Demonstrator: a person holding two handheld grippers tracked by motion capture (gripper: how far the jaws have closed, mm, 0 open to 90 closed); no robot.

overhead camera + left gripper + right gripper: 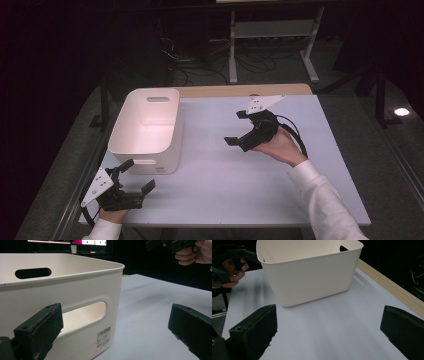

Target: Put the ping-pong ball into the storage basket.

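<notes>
**Two open grippers by a white bin**

The white bin (pixel 150 127) sits on the left part of the tabletop (pixel 250 185), open side up, w/ a handle hole in each short wall. It looks empty inside.

The left gripper (pixel 134 175) is low at the near left corner of the tabletop, just in front of the bin's near wall. The left hand (pixel 112 212) holds it from behind, wrist coming in from the bottom edge. Its jaws are wide apart & hold nothing. In the left gripper view one jaw is up close to the bin's near wall, near the handle hole (pixel 85 315) & a small barcode sticker (pixel 103 338); I can't tell if it touches.

The right gripper (pixel 237 128) is up off the tabletop, right of the bin & well apart from it. The right hand (pixel 277 145) cups it from below, white sleeve (pixel 325 200) slanting in from the bottom right. It points left toward the bin. Jaws wide apart, nothing between them.
</notes>
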